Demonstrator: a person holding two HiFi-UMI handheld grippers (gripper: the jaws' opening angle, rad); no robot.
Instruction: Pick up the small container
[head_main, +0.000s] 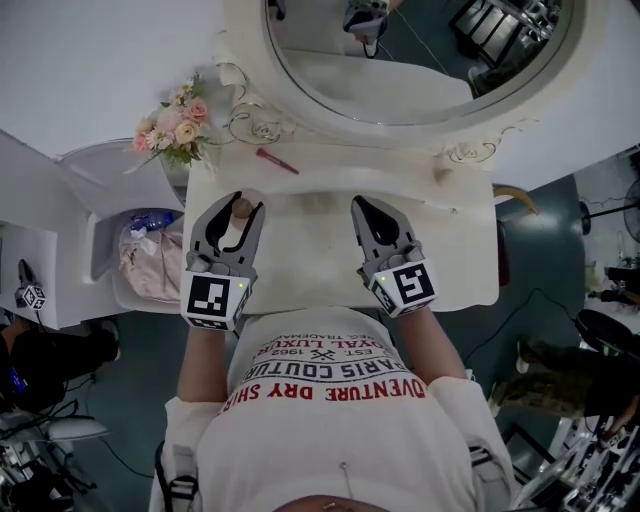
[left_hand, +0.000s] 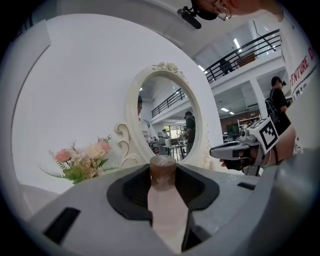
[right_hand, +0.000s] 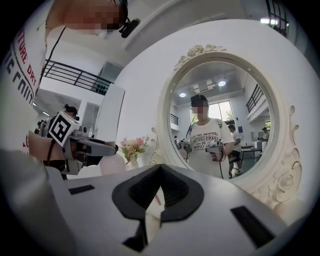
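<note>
The small container (left_hand: 166, 205) is pale pink with a brown cap (left_hand: 163, 171). It stands upright between the jaws of my left gripper (left_hand: 164, 187), which is shut on it. In the head view the left gripper (head_main: 230, 222) holds the container (head_main: 239, 212) over the left part of the white vanity top (head_main: 455, 255). My right gripper (head_main: 368, 215) hovers over the middle of the top. Its jaws meet at the tips with nothing between them (right_hand: 159, 172). In the right gripper view the left gripper (right_hand: 82, 146) and the pink container (right_hand: 112, 164) show at the left.
A large oval mirror (head_main: 400, 60) in an ornate white frame stands at the back of the vanity. A vase of pink flowers (head_main: 175, 125) is at the back left, with a thin red stick (head_main: 277, 161) lying near it. A bin holding a bag (head_main: 150, 258) sits left of the vanity.
</note>
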